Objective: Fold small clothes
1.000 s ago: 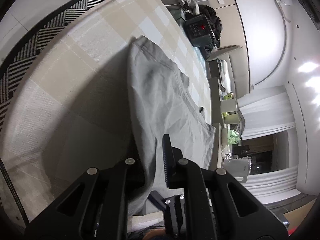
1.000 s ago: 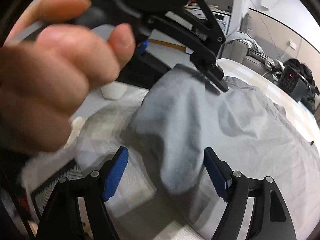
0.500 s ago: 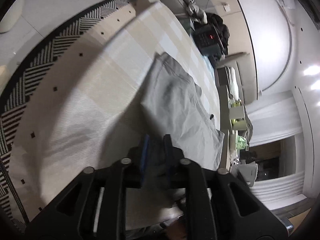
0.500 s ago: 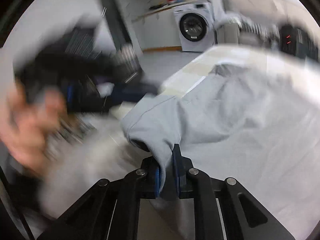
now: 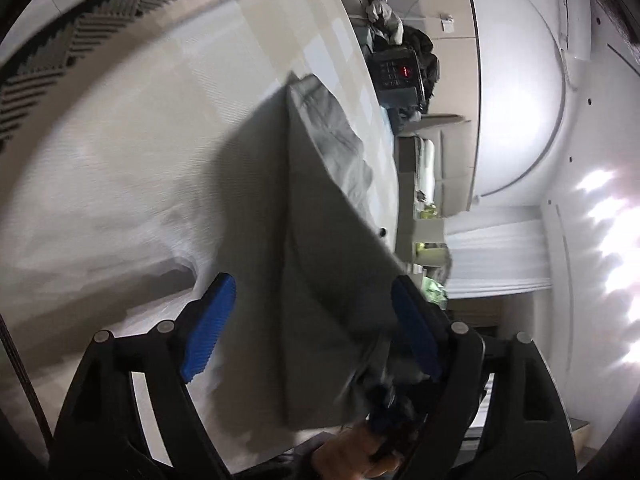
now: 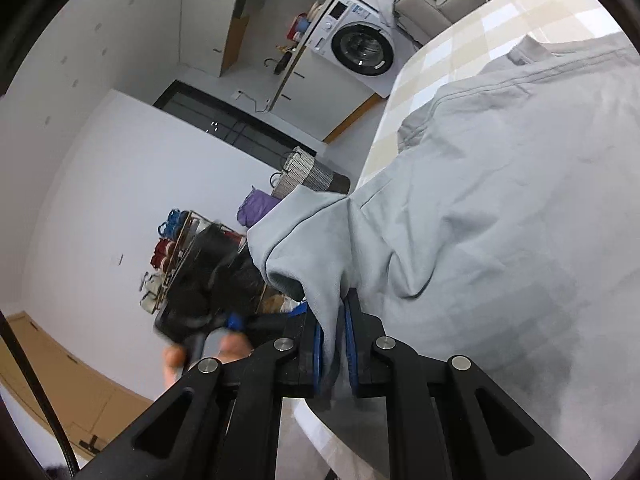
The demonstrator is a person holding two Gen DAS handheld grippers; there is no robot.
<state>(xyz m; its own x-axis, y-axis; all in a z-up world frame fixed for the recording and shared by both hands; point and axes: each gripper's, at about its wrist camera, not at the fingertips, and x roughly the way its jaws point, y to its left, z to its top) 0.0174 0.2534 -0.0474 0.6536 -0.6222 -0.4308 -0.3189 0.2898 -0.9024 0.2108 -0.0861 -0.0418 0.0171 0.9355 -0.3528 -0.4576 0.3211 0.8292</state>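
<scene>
My right gripper (image 6: 334, 354) has its jaws pinched tight on a folded edge of the grey garment (image 6: 500, 208), the cloth rising straight up out of the blue pads and draping away to the right of them across the checked table (image 6: 452, 40). My left gripper (image 5: 308, 320) is opening, its jaws already wide, and the same garment (image 5: 320, 280) hangs down between the two blue pads without either one pressing on it, so I count that side as let go. Ahead of the left jaws the garment runs away along the table, part lifted, part lying flat. My worry from here: with only one pinch on the cloth, the free corner may flop back or fold crookedly, and if I drag the right side sideways the layers lying on the table could slide and wrinkle rather than fold clean. The right pinch looks to be on a thick doubled hem near the table's edge, so a pull outward could haul the whole piece off the edge towards the floor. The left jaws, being open around hanging cloth, could also snag it if I draw that hand back carelessly. Just to the left of the right jaws the other handset shows blurred, with a hand (image 6: 200, 354) on it, close enough that the two rigs might knock. Counted: one garment, two grippers, one table; in the room beyond, one washing machine (image 6: 362, 50) and one woven basket (image 6: 308, 174).
</scene>
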